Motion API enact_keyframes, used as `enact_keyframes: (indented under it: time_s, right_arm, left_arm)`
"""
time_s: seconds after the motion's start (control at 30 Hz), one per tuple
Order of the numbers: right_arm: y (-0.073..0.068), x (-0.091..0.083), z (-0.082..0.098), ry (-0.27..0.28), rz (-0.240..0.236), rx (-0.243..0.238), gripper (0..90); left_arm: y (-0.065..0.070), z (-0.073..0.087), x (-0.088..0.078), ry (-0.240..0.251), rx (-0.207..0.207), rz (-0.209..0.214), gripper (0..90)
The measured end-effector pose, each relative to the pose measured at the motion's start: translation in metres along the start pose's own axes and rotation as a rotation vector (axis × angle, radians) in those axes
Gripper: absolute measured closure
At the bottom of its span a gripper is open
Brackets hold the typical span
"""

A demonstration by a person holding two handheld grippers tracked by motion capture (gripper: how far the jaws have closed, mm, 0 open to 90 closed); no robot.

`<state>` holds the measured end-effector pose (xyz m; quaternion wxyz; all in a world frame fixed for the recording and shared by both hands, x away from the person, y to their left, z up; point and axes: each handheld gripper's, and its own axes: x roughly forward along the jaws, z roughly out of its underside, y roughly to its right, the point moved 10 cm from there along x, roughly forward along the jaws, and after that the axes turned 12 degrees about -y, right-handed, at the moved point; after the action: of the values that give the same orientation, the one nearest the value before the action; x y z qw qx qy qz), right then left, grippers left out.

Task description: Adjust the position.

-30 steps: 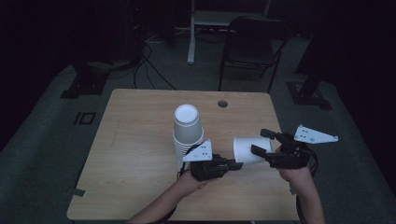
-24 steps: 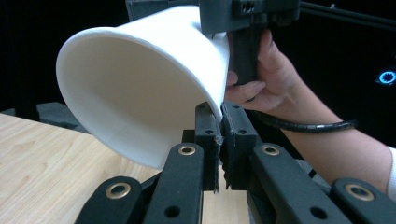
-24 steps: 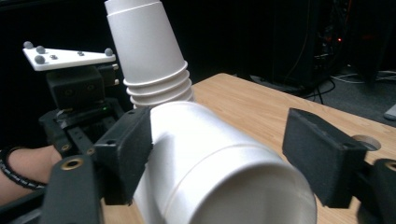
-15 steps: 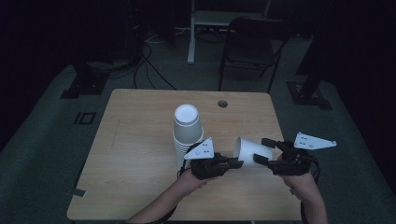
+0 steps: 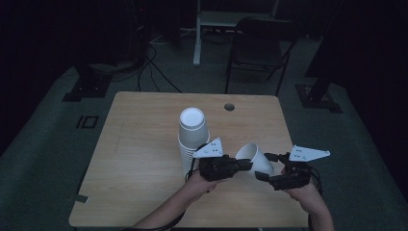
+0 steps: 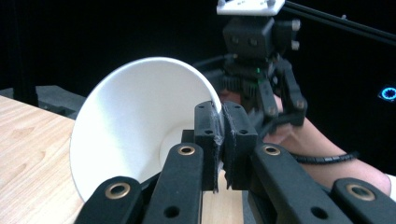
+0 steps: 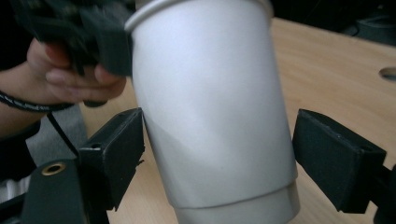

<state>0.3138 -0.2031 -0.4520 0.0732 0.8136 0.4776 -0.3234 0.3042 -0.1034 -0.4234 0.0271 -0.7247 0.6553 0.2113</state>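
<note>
A single white paper cup hangs tilted over the table's front right, mouth toward my left gripper. That gripper is shut on the cup's rim; in the left gripper view its pads pinch the rim wall of the cup. My right gripper stands open around the cup's lower body. In the right gripper view the cup sits between the jaws, the left pad at its side, the right pad a gap away. A tall stack of white cups stands mouth-down just left of my left gripper.
The wooden table has a round cable hole at its far edge. A dark folding chair and cables stand on the floor behind it. Both forearms come in over the front edge.
My right gripper has sunk and come a little toward the table's front edge, its jaws still at the cup's base end. The left gripper and the stack have kept still.
</note>
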Motion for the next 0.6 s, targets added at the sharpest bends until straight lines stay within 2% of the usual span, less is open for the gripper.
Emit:
enact_keyframes:
  time_s: [0.17,0.2,0.3,0.47,0.6]
  right_arm:
    - [-0.004,0.012,0.007,-0.063,-0.001,-0.028,18.2]
    - [-0.007,0.022,0.011,-0.086,-0.004,-0.032,18.3]
    - [-0.008,0.03,0.011,-0.073,-0.016,-0.018,18.3]
    - [-0.008,0.037,0.012,-0.068,-0.035,-0.002,18.1]
    - [-0.008,0.04,0.011,-0.069,-0.026,-0.001,17.9]
  left_arm:
    - [0.001,-0.002,0.002,-0.003,0.006,-0.009,86.3]
    - [0.001,-0.006,0.005,-0.017,0.028,-0.035,86.5]
    - [0.001,-0.007,0.007,-0.024,0.029,-0.036,86.4]
    - [0.003,-0.005,0.01,-0.029,0.023,-0.013,86.3]
    - [0.005,-0.004,0.012,-0.035,0.026,0.0,86.2]
